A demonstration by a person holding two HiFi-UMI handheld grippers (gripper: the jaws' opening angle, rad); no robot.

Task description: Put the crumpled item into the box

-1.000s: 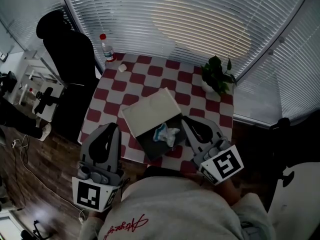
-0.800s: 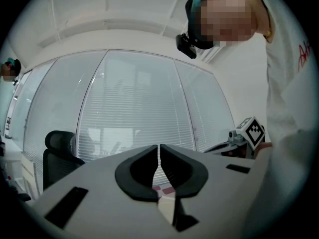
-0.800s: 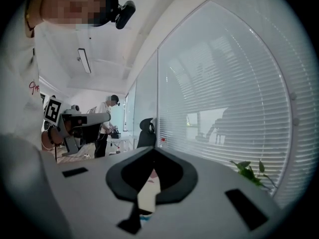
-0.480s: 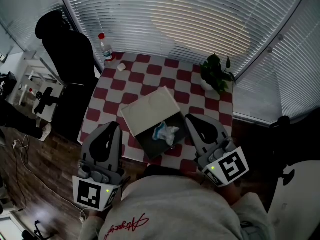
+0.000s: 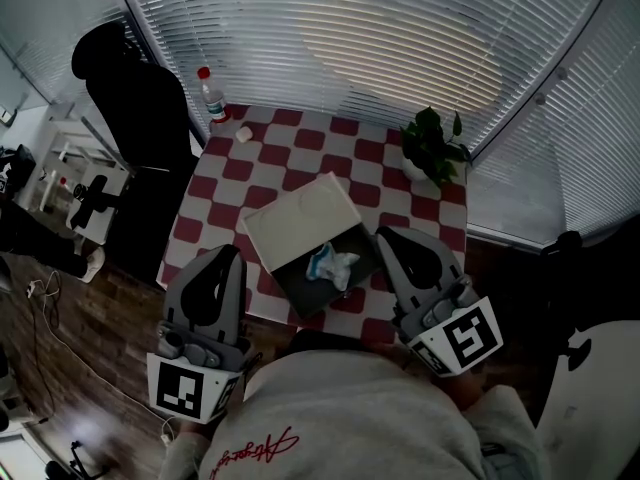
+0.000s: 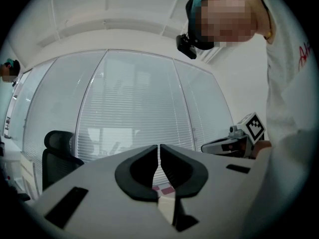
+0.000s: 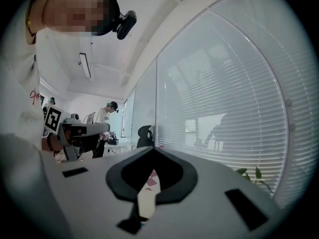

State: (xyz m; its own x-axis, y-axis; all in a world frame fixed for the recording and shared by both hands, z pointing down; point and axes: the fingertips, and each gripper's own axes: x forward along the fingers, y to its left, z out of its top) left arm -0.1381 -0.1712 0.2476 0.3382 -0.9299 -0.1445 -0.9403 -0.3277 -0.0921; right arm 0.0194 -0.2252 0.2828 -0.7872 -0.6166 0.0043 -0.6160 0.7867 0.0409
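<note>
Left tongs (image 5: 231, 252) and right tongs (image 5: 381, 234) we hold clenched and empty, either side of the dark open box (image 5: 298, 288) on the red-and-white checkered table (image 5: 300, 154), crumpled white-and-blue item (image 5: 331, 265) lying inside it.

A red-and-white checkered table (image 5: 300, 160) carries a potted plant (image 5: 432, 148) at its far right corner and a red-capped bottle (image 5: 212, 98) far left, near a black office chair (image 5: 135, 103).

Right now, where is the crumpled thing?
In the head view, the crumpled item lies inside the open dark box at the checkered table's near edge, just below its pale lid and left of the right gripper.
</note>
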